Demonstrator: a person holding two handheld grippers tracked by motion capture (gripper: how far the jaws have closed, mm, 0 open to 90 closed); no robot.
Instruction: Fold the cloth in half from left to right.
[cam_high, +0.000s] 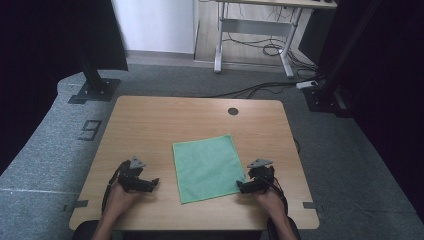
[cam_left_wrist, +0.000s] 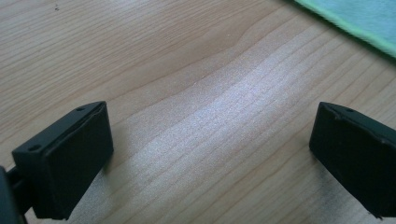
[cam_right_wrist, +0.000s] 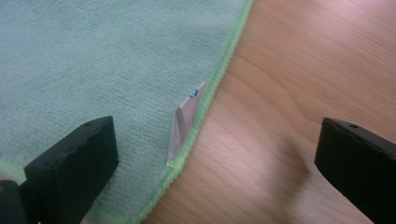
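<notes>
The green microfibre cloth (cam_high: 208, 168) is lying flat and unfolded at the desk's (cam_high: 150, 125) near middle, both tools released: the right tool (cam_high: 239, 186) straddling its near right corner, the left tool (cam_high: 156, 182) probably waiting over bare wood.

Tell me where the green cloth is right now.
In the high view the green cloth lies flat on the wooden table, near its front edge, between the left gripper and the right gripper, whose open jaws straddle its edge.
</notes>
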